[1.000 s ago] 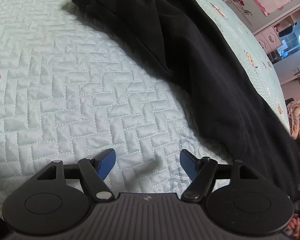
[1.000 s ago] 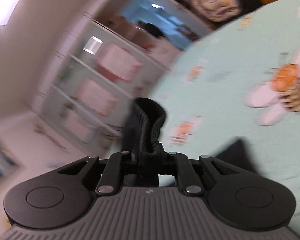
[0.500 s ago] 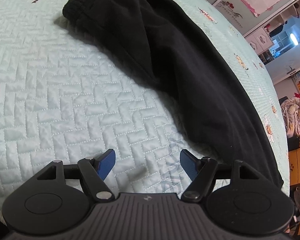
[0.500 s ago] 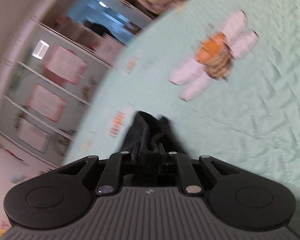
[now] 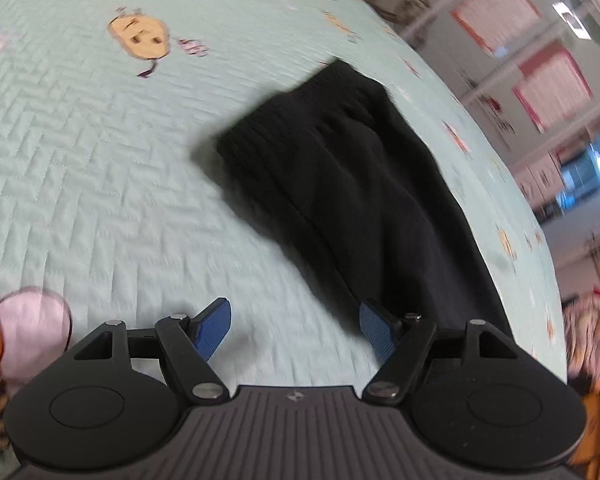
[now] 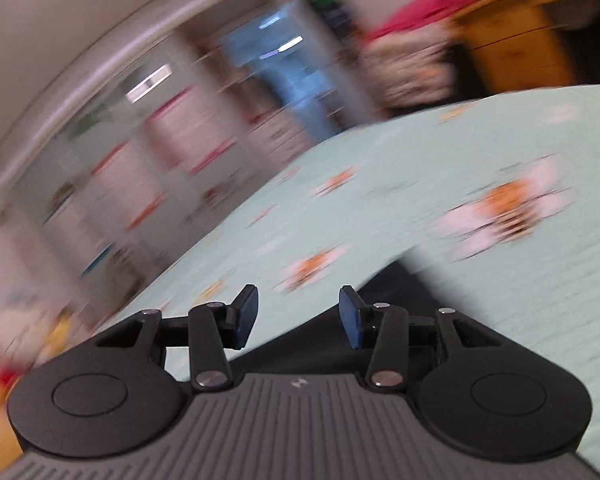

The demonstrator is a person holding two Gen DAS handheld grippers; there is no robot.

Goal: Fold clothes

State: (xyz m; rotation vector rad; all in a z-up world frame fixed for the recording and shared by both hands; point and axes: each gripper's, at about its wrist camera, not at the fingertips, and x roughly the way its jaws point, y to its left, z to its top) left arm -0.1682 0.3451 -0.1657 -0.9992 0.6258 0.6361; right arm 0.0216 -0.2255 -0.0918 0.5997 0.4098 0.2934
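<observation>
Lying on the bed [image 5: 80, 184], the black trousers [image 5: 352, 184] run lengthwise away from the left tongs [image 5: 294, 330], which are spread and empty just beside their near end; the right tongs [image 6: 298, 316] are opening, nothing between them, dark cloth below.

Both views are bright enough, soft indoor daylight, no harsh glare. We get heavy motion blur in the right wrist view: the shelves [image 6: 148, 184] and the red pile [image 6: 416, 44] smear into streaks, and the bee print [image 6: 504, 208] on the quilt [image 6: 480, 300] is mush. The left wrist view is milder, the quilt stitching going soft toward the top. The black trousers [image 5: 352, 184] read nearly featureless, folds barely showing, with a soft shadow along their left edge. Fisheye bends everything at the rims. The blue-white glow [image 5: 596, 164] is probably a window or screen.
</observation>
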